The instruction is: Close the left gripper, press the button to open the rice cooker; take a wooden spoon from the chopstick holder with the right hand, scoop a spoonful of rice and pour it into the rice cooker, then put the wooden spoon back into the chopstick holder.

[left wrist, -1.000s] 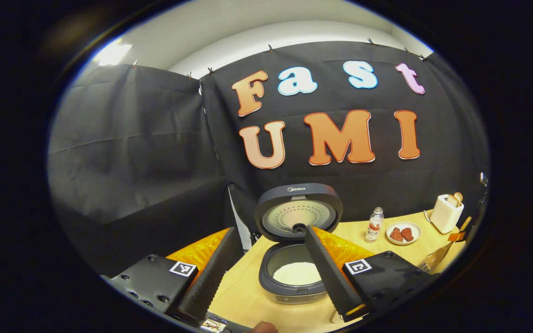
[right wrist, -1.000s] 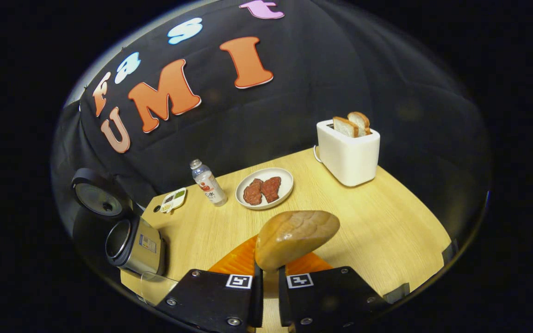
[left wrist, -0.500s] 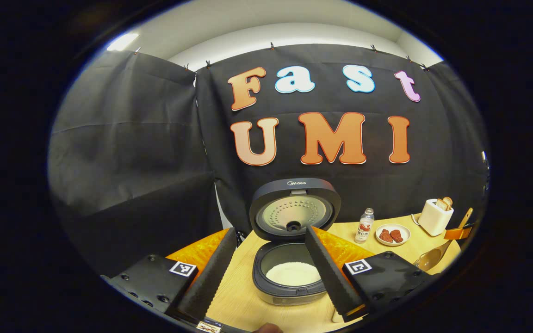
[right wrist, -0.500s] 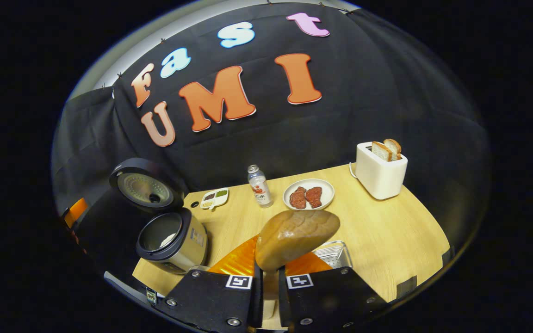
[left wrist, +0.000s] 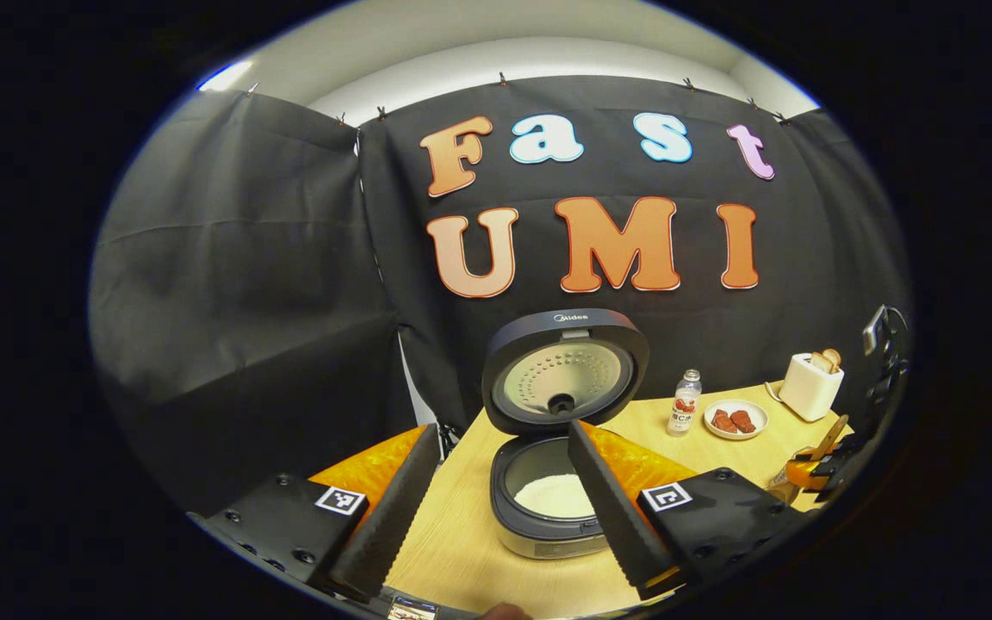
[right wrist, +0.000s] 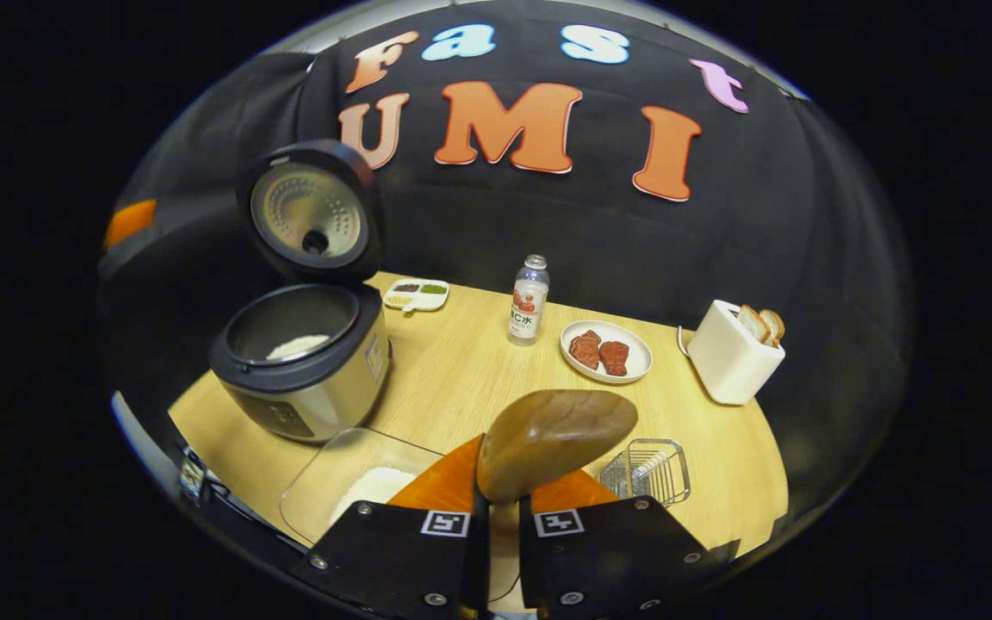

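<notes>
L gripper (left wrist: 496,508) jaws apart, rice cooker (right wrist: 302,362) ahead, lid up, rice inside. R gripper (right wrist: 496,517) clamped on wooden spoon (right wrist: 552,439); wire chopstick holder (right wrist: 647,472) nr table's (right wrist: 461,370) front edge.

Toaster (right wrist: 727,364), water bottle (right wrist: 528,301), plate (right wrist: 606,364) with 2 meat pieces.

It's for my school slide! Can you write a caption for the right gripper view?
Claw holding a wooden spoon above the table, beside the open rice cooker.
</notes>
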Available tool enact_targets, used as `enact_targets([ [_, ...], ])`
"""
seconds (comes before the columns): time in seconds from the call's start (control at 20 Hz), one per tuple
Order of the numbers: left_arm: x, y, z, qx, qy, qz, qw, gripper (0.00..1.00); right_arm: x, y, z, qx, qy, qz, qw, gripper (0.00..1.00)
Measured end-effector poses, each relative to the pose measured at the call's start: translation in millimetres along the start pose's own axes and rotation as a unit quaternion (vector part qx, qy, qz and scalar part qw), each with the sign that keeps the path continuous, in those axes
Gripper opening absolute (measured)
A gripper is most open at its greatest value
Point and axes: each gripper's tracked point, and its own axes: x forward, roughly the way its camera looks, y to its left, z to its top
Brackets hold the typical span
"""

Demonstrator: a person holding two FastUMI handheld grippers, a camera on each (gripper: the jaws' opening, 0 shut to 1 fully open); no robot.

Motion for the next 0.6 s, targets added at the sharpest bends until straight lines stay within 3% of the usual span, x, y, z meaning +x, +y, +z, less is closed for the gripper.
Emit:
enact_targets([
  [0.2,-0.6,13.3,-0.7,0.005,0.0,0.011,1.0,1.0,15.0,15.2,-18.4,-0.078,-0.014,-0.028,0.996,0.12],
  [0.3,2.7,25.8,1.1,0.007,-0.001,0.02,1.0,1.0,19.9,18.0,-31.0,-0.09,-0.013,-0.042,0.995,0.12],
  [0.35,4.4,31.9,2.8,0.01,-0.002,0.025,1.0,0.95,20.6,18.6,-37.6,-0.088,-0.011,-0.047,0.995,0.11],
  [0.6,14.0,47.5,4.4,0.011,-0.005,0.031,0.999,1.0,13.0,40.2,-49.6,-0.13,-0.034,-0.063,0.989,0.11],
])
